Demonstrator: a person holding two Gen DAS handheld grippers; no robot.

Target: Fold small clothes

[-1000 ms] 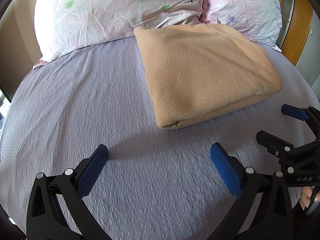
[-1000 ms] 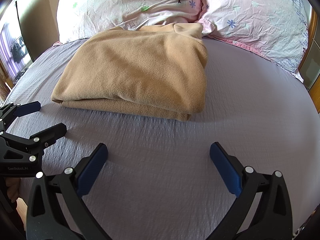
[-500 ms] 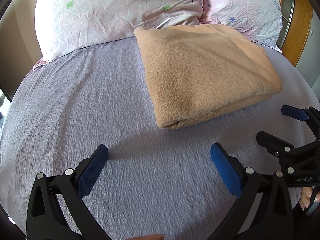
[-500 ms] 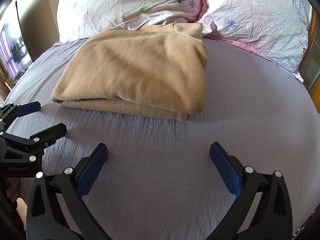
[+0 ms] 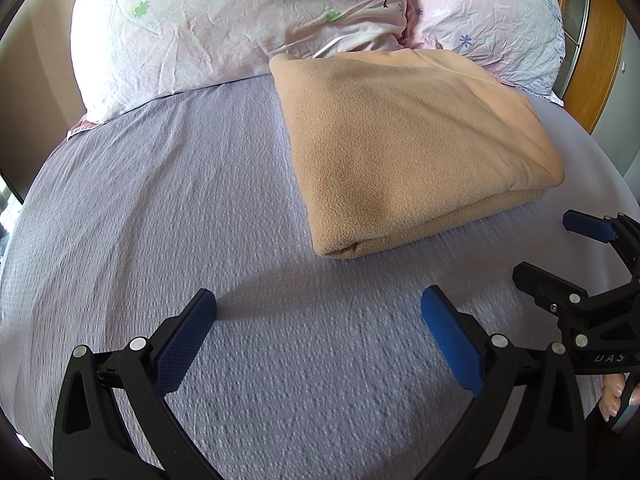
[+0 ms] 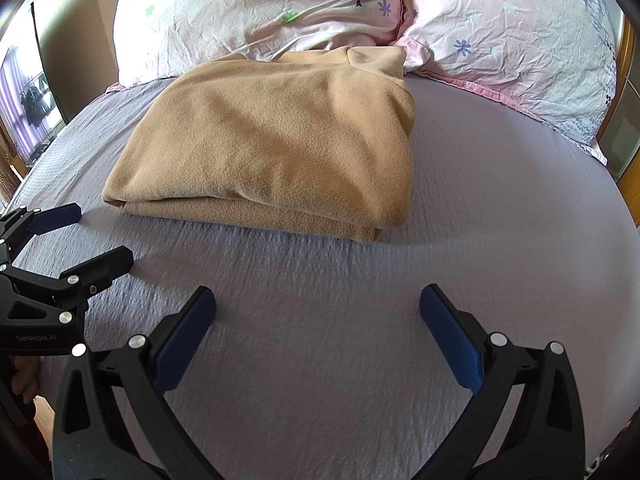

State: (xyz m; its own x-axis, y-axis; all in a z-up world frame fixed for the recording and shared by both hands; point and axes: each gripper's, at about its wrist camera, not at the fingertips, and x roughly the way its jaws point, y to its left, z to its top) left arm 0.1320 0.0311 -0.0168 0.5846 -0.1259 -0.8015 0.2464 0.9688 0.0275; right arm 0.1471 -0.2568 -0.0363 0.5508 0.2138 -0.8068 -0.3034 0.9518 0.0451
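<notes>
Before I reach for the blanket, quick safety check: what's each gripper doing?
Left gripper: open, holding nothing, above the bedsheet.
Right gripper: open, holding nothing, short of the folded blanket.

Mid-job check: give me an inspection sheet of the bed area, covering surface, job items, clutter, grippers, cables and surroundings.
Surface: lilac textured bedsheet, lying flat.
Job's things: tan fleece garment, folded flat, its far edge against the pillows.
Clutter: nothing seen.
Grippers: left gripper and right gripper both open, empty, short of the fleece and side by side.
Cables: nothing seen.
Surroundings: two floral pillows at the head; wooden frame on the right; window with purple curtain on the left.
</notes>
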